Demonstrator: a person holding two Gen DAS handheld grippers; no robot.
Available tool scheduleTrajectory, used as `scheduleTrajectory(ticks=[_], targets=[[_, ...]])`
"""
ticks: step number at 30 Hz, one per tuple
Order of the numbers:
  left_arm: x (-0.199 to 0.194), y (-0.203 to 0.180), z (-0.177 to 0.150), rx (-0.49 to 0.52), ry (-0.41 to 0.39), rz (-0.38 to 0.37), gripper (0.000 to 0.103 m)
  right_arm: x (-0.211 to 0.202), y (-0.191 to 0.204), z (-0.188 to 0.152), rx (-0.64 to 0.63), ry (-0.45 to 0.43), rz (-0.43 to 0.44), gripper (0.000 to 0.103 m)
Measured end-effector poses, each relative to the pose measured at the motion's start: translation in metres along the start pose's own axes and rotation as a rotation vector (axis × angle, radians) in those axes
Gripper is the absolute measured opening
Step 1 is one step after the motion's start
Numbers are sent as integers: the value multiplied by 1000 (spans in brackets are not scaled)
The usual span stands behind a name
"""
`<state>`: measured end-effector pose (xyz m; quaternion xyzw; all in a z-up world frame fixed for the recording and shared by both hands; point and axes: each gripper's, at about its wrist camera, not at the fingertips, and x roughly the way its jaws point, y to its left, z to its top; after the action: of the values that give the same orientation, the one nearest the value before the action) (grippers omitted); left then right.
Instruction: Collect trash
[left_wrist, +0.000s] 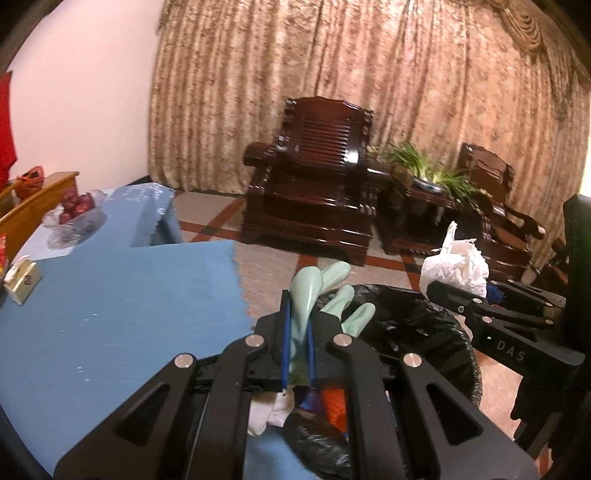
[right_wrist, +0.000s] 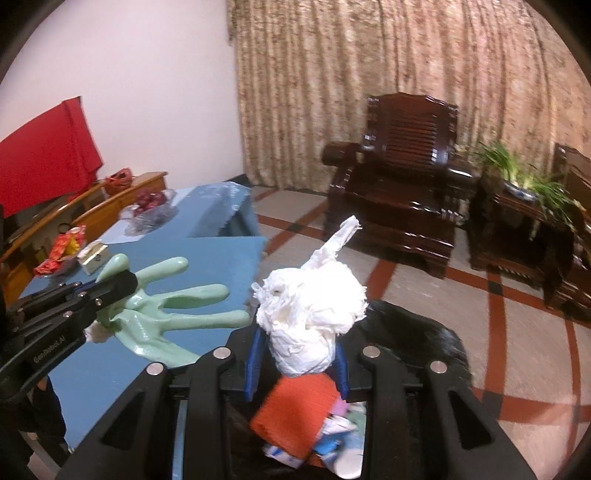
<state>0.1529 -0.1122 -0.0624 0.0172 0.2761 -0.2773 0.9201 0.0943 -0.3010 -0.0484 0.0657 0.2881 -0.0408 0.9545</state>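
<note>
Left wrist: gripper (left_wrist: 297, 332) clamped on glove (left_wrist: 325, 291)

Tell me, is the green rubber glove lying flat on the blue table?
No, the green glove hangs clamped in the left gripper, lifted clear above the blue table.

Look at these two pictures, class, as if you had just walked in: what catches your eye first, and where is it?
First comes the pale green rubber glove, pinched in the left hand-held gripper with its fingers splayed beside the blue table. Next is the crumpled white plastic bag clamped in the right hand-held gripper, above the black-lined trash bin that already holds an orange cloth. Behind them stands a dark wooden armchair before the curtain.
</note>
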Motion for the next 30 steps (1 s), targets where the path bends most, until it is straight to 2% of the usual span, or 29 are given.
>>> scheduleTrajectory(ticks=[14, 16, 20, 22, 23, 25, 28, 29, 30], targets=[[78, -43, -19, 71, 90, -68, 7, 27, -62, -34, 79, 91, -93, 33], [90, -46, -22, 71, 107, -88, 8, 33, -68, -39, 84, 100, -96, 36], [105, -48, -23, 55, 132, -106, 23, 43, -75, -46, 84, 116, -107, 43], [108, -47, -21, 46, 129, -107, 33, 45, -79, -47, 91, 124, -113, 59], [107, -45, -21, 42, 125, -109, 38, 45, -80, -48, 93, 122, -111, 61], [105, -44, -20, 44, 119, -104, 46, 41, -79, -50, 89, 111, -113, 74], [98, -38, -17, 38, 108, -92, 59, 34, -76, -50, 86, 97, -120, 87], [97, -37, -16, 35, 106, -88, 66, 32, -76, -50, 88, 94, -119, 90], [93, -32, -14, 32, 102, -78, 74, 31, -76, -49, 91, 91, -119, 98]])
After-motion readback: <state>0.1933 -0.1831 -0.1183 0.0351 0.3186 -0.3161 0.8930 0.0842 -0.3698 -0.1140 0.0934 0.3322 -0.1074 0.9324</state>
